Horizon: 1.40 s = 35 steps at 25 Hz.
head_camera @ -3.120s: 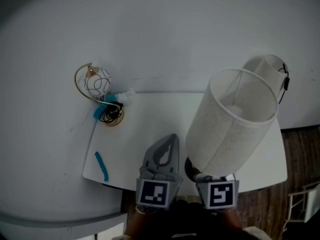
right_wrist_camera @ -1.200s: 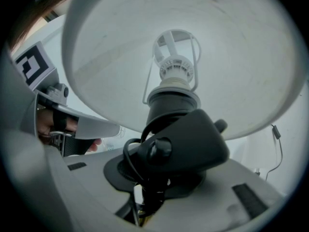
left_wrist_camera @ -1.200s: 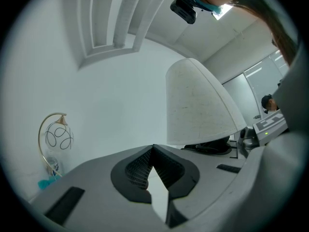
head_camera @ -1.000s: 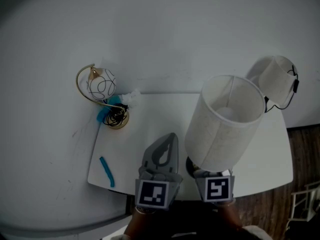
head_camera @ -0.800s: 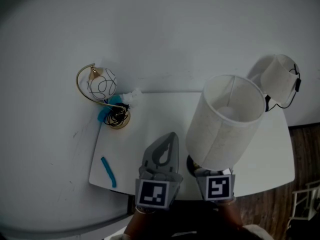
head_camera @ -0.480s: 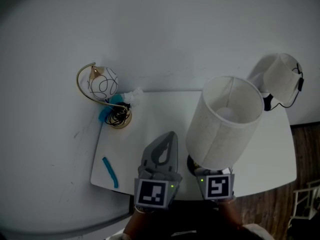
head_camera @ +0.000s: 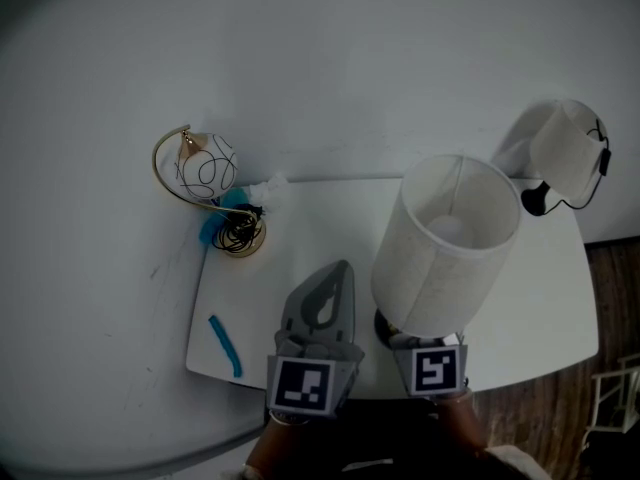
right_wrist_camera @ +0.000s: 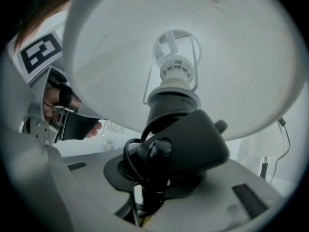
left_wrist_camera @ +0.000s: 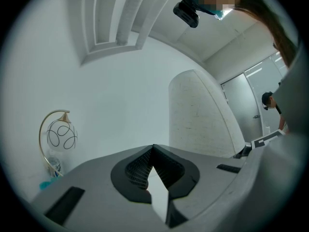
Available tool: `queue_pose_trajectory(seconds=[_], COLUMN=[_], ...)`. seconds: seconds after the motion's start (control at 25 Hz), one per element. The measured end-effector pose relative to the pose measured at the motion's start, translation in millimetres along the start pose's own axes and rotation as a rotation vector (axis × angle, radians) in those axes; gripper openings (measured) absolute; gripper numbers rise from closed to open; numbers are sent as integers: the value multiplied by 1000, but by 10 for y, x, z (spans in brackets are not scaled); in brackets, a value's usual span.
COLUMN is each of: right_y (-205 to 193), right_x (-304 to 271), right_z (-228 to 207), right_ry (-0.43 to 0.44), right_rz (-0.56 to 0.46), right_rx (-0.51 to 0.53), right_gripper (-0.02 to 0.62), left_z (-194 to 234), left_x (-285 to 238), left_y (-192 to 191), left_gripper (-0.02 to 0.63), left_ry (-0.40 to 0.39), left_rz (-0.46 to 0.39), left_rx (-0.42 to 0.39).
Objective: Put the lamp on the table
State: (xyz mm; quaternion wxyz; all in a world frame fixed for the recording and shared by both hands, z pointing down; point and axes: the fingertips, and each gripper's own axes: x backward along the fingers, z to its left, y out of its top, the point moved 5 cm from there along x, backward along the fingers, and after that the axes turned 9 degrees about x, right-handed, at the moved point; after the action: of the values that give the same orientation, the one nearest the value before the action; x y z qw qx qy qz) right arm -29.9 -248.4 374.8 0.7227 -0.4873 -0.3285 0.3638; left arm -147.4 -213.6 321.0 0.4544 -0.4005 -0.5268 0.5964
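Note:
A lamp with a tall white shade (head_camera: pixel 447 240) and a black base (right_wrist_camera: pixel 181 141) stands nearly upright over the front of the white table (head_camera: pixel 300 258). My right gripper (right_wrist_camera: pixel 153 180) is shut on the black base, with the black cord looped beside it. The bulb socket (right_wrist_camera: pixel 176 70) shows inside the shade (right_wrist_camera: pixel 203 42). In the head view the shade hides the right jaws, and whether the base touches the table is unclear. My left gripper (head_camera: pixel 342 270) hovers just left of the lamp, shut and empty (left_wrist_camera: pixel 153 150).
A small gold arc lamp with a round globe (head_camera: pixel 203 168) stands at the table's far left corner, its cord coiled at its foot. A blue strip (head_camera: pixel 226 332) lies near the left front edge. Another white-shaded lamp (head_camera: pixel 567 148) stands at the far right, against the wall.
The held lamp has swung from a rightward tilt to nearly upright and sits a little further over the table. Both grippers keep their state.

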Motion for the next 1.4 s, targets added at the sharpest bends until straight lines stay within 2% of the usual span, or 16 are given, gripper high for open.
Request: queue_pose_trajectory(seconds=[1.4], right_y=[-346], right_x=[-55], right_z=[102], right_ry=[24], right_rz=[-20], right_rx=[-5], right_gripper=[104], left_z=[-18], left_x=[-108], left_y=[7], left_gripper=[-2], left_ry=[-15], left_rz=[3], left_rx=[-23])
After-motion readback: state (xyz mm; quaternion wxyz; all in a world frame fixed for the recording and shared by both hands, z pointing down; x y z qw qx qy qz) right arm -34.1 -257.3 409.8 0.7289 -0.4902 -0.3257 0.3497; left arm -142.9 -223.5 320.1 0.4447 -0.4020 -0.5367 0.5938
